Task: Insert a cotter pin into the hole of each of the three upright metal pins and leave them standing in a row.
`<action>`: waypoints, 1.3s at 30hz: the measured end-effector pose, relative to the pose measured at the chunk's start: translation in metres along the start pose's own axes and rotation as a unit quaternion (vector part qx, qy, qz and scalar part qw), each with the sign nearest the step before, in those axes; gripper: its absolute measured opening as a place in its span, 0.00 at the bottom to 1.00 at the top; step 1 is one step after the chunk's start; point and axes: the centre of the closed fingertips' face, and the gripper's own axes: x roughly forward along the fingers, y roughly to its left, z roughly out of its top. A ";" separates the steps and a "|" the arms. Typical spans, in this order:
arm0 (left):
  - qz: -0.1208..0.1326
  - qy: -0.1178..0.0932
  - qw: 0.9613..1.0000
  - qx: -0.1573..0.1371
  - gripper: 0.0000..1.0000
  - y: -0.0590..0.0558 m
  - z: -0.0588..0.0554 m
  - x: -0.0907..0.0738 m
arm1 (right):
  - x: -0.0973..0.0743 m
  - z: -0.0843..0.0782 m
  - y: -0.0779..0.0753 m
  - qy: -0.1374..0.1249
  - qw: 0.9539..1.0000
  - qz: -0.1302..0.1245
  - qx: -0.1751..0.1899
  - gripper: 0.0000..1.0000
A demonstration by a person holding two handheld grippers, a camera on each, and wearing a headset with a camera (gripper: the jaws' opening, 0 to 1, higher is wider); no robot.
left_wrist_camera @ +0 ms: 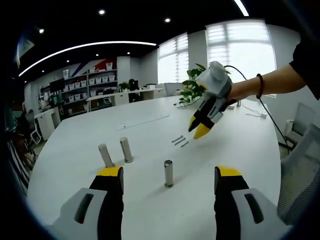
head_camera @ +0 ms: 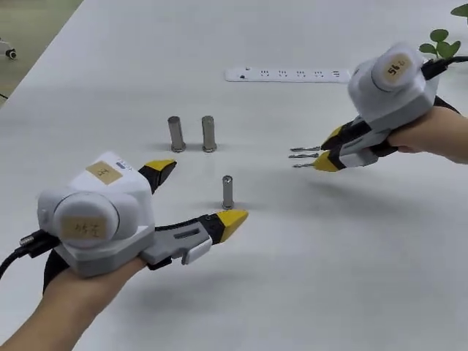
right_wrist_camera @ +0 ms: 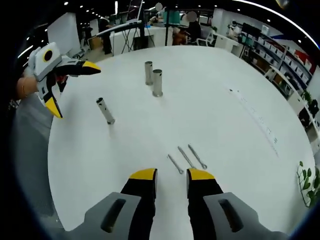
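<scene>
Left hand-held gripper [head_camera: 206,190] gapes wide, empty, facing a slim steel metal pin [head_camera: 227,190]; two thicker pins [head_camera: 176,134] stand farther. Right hand-held gripper [head_camera: 329,151], slightly parted, empty, hovers beside three thin cotter pins [head_camera: 303,155] on the white tabletop [head_camera: 307,256].

Diffuse overhead light is illuminating the white table [head_camera: 292,278] evenly and brightly in the head view. A curved ceiling strip [left_wrist_camera: 85,47] and small spotlights [left_wrist_camera: 101,12] are glowing in the left gripper view, while the windows [left_wrist_camera: 240,45] are blowing out to near white. The front metal pin [head_camera: 227,191] is casting a short, faint shadow at its base, and a broad pale shadow is lying beneath the right gripper [head_camera: 322,153]. Fisheye distortion is bending the table edge in both gripper views. The background shelves [left_wrist_camera: 95,80] are appearing soft and dim.
</scene>
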 end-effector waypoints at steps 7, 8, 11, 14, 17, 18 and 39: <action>0.011 0.014 1.000 0.020 0.75 0.007 -0.004 -0.004 | 0.019 -0.005 -0.001 0.034 0.999 0.023 -0.024 0.17; 0.011 0.016 0.999 0.025 0.75 0.008 -0.005 -0.004 | 0.021 -0.006 -0.001 0.041 0.998 0.026 -0.027 0.16; 0.011 0.021 0.999 0.038 0.75 0.010 -0.006 -0.005 | 0.026 -0.007 -0.002 0.049 0.998 0.028 -0.035 0.15; 0.009 0.024 0.999 0.035 0.75 0.010 -0.008 -0.007 | 0.031 -0.011 -0.001 0.067 0.996 0.039 -0.039 0.13; 0.005 0.027 0.999 0.025 0.75 0.009 -0.010 -0.007 | 0.033 -0.007 -0.010 0.068 0.996 0.041 -0.040 0.08; 0.004 0.031 0.999 0.022 0.74 0.009 -0.012 -0.008 | 0.034 -0.010 -0.012 0.076 0.995 0.042 -0.043 0.08; 0.013 0.043 0.999 0.012 0.70 0.016 -0.016 -0.012 | 0.037 -0.013 -0.014 0.128 0.986 0.052 -0.096 0.00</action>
